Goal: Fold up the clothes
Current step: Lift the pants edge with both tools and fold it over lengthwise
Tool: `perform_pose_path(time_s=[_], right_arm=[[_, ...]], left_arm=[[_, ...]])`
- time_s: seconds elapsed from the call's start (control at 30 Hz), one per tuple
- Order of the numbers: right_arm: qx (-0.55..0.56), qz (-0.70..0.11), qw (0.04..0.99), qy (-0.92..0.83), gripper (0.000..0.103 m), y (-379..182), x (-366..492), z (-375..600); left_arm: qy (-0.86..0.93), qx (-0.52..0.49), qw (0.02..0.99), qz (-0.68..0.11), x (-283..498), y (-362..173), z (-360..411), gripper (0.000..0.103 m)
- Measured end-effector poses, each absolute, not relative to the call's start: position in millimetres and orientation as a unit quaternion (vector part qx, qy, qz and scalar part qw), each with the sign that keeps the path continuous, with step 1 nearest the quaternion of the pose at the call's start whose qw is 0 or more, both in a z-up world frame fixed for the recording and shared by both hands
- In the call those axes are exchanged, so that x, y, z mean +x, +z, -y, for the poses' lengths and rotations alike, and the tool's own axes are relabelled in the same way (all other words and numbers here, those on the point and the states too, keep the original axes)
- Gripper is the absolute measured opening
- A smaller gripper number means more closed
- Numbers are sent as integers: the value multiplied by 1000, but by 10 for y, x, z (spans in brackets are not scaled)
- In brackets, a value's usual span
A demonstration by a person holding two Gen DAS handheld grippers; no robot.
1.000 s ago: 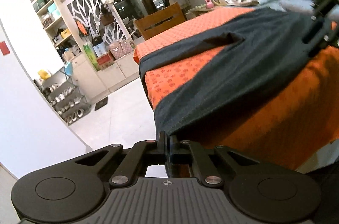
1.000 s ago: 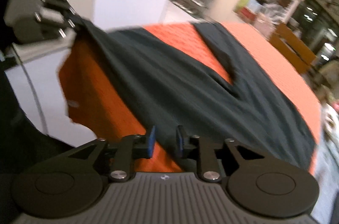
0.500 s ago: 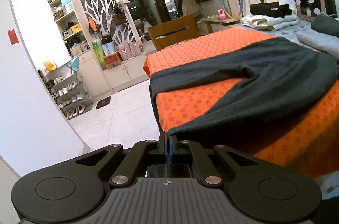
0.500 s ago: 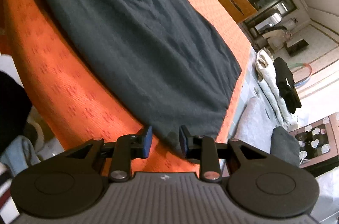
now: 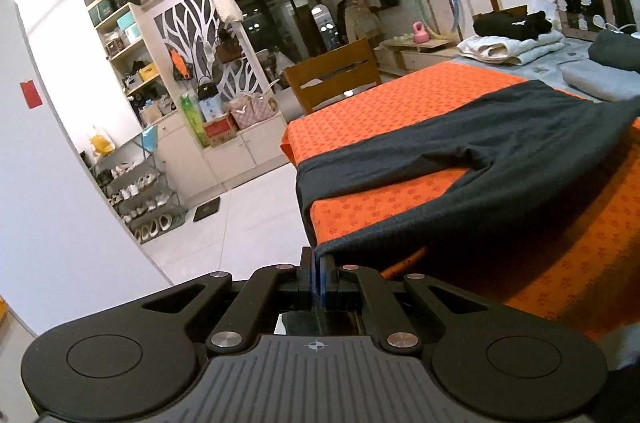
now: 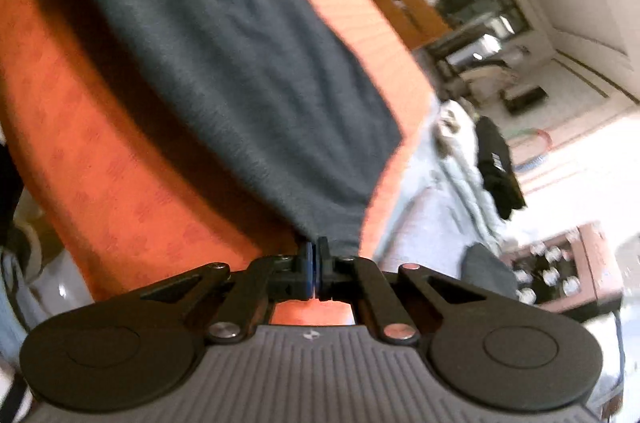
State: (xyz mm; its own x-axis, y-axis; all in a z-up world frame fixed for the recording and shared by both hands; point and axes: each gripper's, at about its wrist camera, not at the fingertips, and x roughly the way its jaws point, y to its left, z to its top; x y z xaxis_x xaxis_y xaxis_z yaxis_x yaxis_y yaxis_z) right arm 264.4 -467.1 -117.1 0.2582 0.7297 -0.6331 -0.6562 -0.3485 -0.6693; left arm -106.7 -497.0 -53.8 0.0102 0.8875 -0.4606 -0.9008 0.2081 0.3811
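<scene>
With both jaws shut on dark trousers (image 5: pixel 500 159), left gripper (image 5: pixel 318 273) at hem, right gripper (image 6: pixel 314 261) just closed at waist: next, fold toward twelve o'clock.

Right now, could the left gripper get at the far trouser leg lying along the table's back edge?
Probably not as things stand: the left gripper is shut on the near leg's hem of the dark trousers, so it would have to let go first. Nothing else blocks the far trouser leg.

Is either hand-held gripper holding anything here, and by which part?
Both grip the dark trousers: left hand-held gripper at a leg hem, right hand-held gripper at the waist corner.
</scene>
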Motion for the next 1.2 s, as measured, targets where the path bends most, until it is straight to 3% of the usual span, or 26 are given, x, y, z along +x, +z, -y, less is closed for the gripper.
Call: perform_pose_path(time_s=[0.2, 0.47, 0.83, 1.2], right_arm=[[-547, 29, 589, 595, 2, -861, 2665, 4497], [-561, 31, 575, 595, 2, -673, 2705, 3708], [-605, -4, 505, 616, 2, -881, 2858, 2399], [-633, -39, 447, 631, 2, -1169, 2973, 1667]], left_arm=[[634, 0, 711, -304, -1069, -410, 4701, 4], [626, -1, 711, -319, -1039, -273, 3742, 5], [584, -58, 698, -410, -869, -328, 2091, 5], [560, -91, 678, -467, -711, -674, 1100, 5]])
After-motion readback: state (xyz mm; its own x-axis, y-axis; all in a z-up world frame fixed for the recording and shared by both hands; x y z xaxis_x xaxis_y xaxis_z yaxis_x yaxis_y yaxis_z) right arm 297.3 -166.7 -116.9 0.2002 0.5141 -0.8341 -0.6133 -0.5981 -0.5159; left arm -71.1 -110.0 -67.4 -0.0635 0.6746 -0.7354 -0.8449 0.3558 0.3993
